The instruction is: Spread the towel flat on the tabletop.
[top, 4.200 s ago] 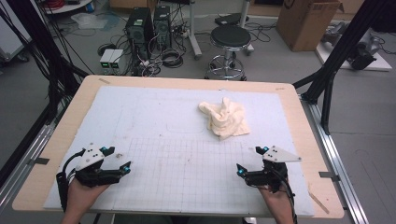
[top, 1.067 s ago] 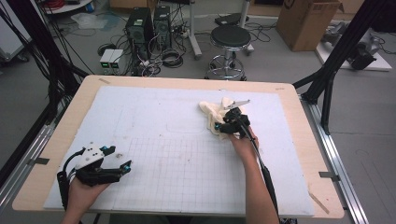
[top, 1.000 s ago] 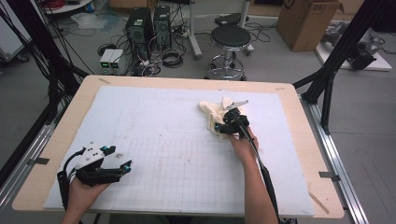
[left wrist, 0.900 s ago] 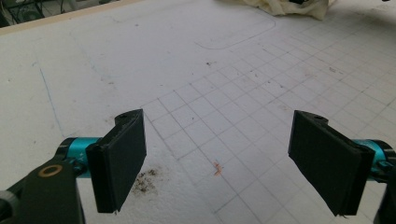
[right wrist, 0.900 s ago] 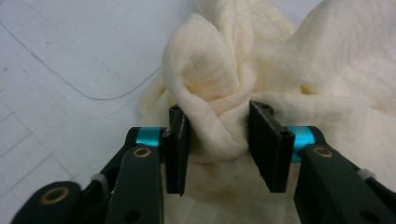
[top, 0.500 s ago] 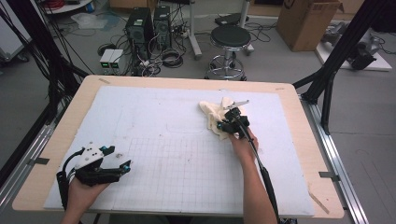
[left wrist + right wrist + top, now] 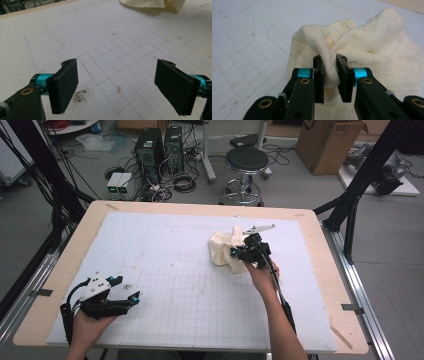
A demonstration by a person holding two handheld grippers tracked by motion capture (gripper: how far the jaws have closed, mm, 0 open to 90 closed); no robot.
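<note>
The crumpled cream-coloured muslin cloth (image 7: 226, 251) lies bunched on the far right part of the white gridded counter (image 7: 165, 270), and the right tool (image 7: 239, 254) is already in it. In the right gripper view its two black jaws have just been closing and now pinch a raised fold of the cloth (image 7: 352, 50) between them — the ridge stands up through the gap while the rest of the fabric spreads away beyond and to either side of the right tool (image 7: 329, 72).

What the coming move turns on is where the loose bulk lies from the grip: in the high view most of the heap sits to the left of the right tool and a little toward the far edge, so a pull up and toward the person's side would probably drag it open along that line.

The left tool (image 7: 127, 301) rests near the front left corner, well apart from the cloth. Its jaws stand wide apart with nothing between them in the left gripper view (image 7: 117, 87), and the cloth (image 7: 152, 3) shows far off at the top — the right hand is plainly the nearer one. The left would need to cross most of the counter to take a second corner.
</note>
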